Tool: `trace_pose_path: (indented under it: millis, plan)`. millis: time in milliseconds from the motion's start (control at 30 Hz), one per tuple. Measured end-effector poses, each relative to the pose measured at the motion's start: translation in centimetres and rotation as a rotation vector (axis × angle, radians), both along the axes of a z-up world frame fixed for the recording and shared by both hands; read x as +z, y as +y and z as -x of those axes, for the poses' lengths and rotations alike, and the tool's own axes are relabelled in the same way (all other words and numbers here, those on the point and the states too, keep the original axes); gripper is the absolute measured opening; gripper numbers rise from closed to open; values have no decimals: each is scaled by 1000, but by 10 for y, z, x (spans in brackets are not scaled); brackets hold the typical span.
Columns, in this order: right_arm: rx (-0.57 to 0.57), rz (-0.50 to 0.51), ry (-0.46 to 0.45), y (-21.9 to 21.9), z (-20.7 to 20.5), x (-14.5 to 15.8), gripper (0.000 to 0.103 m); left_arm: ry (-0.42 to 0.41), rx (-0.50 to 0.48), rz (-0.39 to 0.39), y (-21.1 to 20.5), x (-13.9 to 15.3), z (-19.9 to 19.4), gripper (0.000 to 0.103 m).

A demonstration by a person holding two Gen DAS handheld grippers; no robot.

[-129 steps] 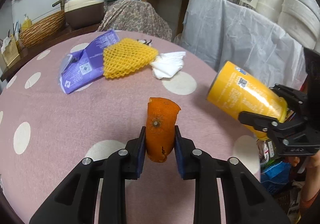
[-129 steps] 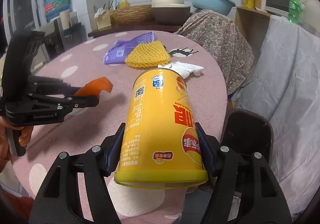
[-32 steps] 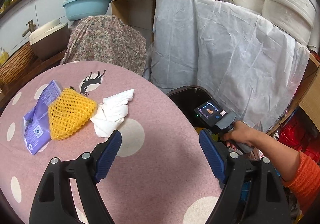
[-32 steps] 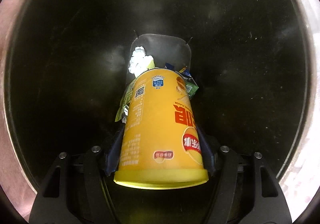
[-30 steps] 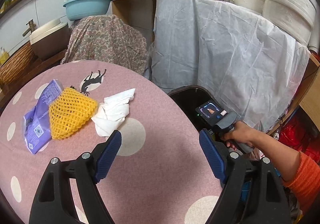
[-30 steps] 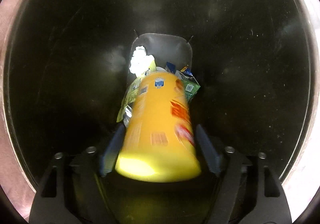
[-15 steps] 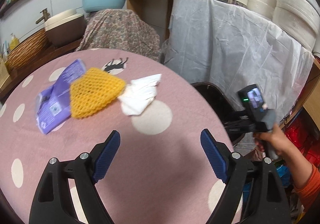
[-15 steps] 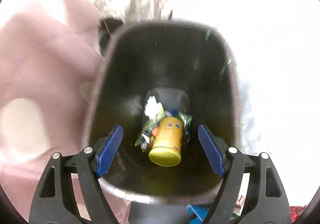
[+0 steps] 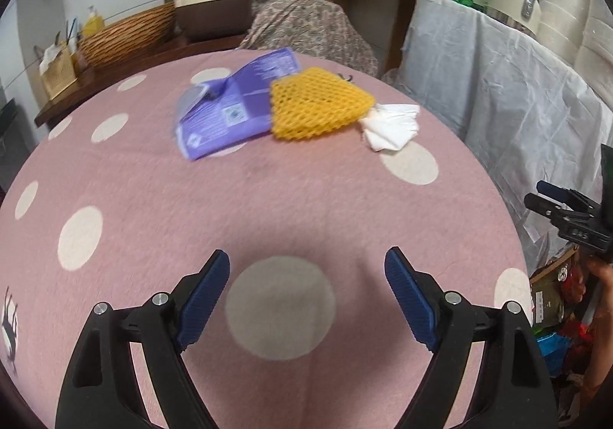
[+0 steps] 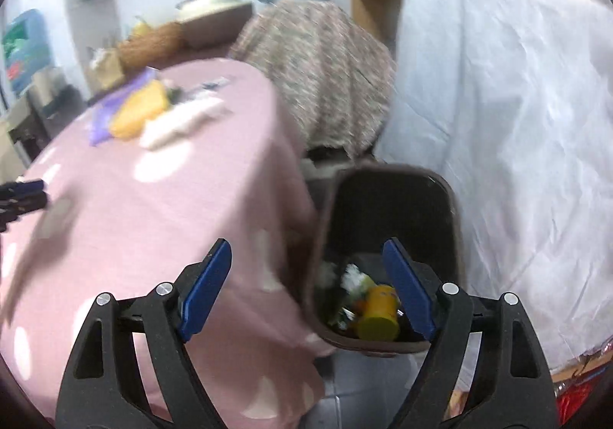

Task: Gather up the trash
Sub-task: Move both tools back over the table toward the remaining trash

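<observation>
Yellow can (image 10: 377, 314) in bin (image 10: 390, 199), below right gripper (image 10: 308, 283) empty opening fingers (image 10: 207, 283)

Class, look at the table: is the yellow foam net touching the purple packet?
Touching. In the left wrist view the yellow foam net lies partly over the right edge of the purple packet, with no tablecloth showing between them.
</observation>
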State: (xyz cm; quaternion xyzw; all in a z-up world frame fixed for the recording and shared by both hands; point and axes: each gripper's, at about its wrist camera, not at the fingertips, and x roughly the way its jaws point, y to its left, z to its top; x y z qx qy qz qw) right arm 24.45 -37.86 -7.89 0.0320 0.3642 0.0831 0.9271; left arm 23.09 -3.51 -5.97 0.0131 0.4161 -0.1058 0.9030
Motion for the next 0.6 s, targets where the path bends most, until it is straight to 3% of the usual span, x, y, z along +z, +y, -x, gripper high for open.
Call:
trace_pose_path:
  millis: [133,600]
  plan:
    - [91,-38,-24,31,1,18,81,8,20,10,15,-3,5,82]
    - [263,84,40,155,-77,24,81,-25,10,28,32,3,16,82]
